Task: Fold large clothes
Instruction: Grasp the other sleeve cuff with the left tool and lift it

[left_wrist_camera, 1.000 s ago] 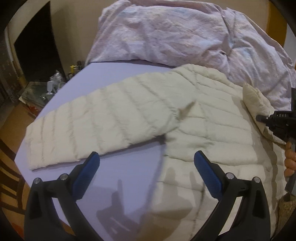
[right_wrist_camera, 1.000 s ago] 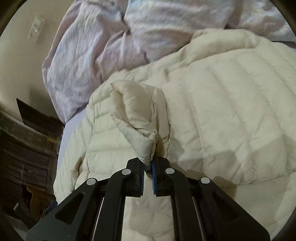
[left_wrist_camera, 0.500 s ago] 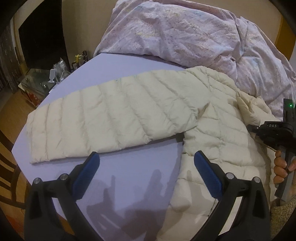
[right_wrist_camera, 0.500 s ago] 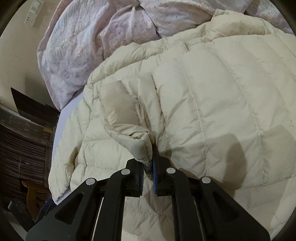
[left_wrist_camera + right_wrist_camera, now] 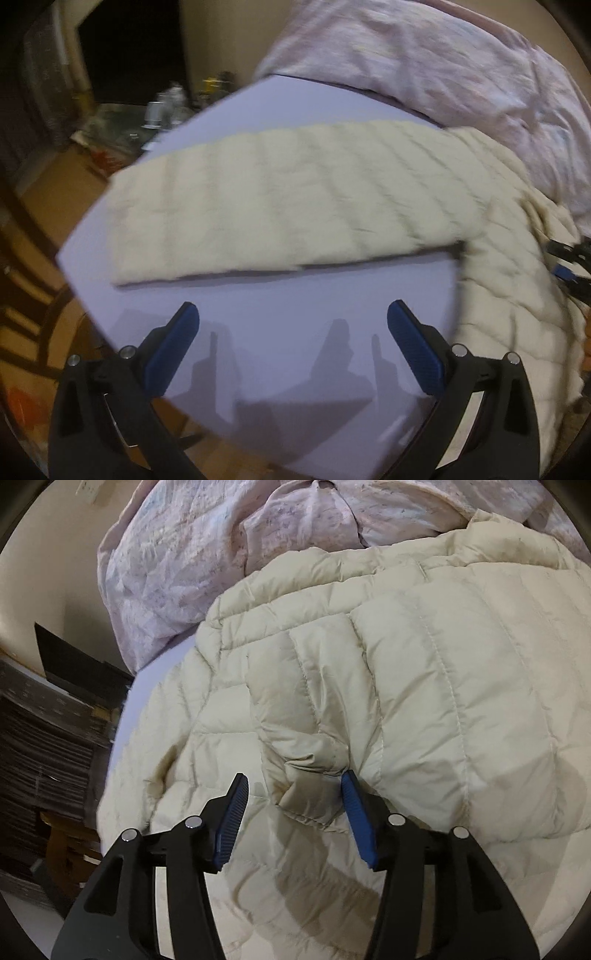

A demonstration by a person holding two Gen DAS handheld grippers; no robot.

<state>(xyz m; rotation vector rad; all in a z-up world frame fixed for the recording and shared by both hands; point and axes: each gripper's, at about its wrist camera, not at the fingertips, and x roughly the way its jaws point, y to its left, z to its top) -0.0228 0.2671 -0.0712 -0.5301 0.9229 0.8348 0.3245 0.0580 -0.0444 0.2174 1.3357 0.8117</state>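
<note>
Both grippers have their blue pads spread wide with nothing between them. The left gripper (image 5: 291, 343) hangs over bare lavender sheet (image 5: 295, 310) near the bed's corner, and its shadow falls on the sheet just ahead of the fingers. Beyond it, one sleeve (image 5: 288, 206) of the cream puffer jacket (image 5: 509, 280) lies stretched out flat across the sheet, running left from the jacket body on the right side of that view. It's a bit motion-blurred, but the quilting lines are readable.

The right gripper (image 5: 293, 812) sits low over the jacket body, with a folded-over flap of the quilted fabric (image 5: 306, 760) lying right in front of its open pads, not pinched. A rumpled pinkish duvet (image 5: 207, 554) is piled behind the jacket, touching its top edge. Some dark shelving (image 5: 40, 738) shows off the left side of the bed.
</note>
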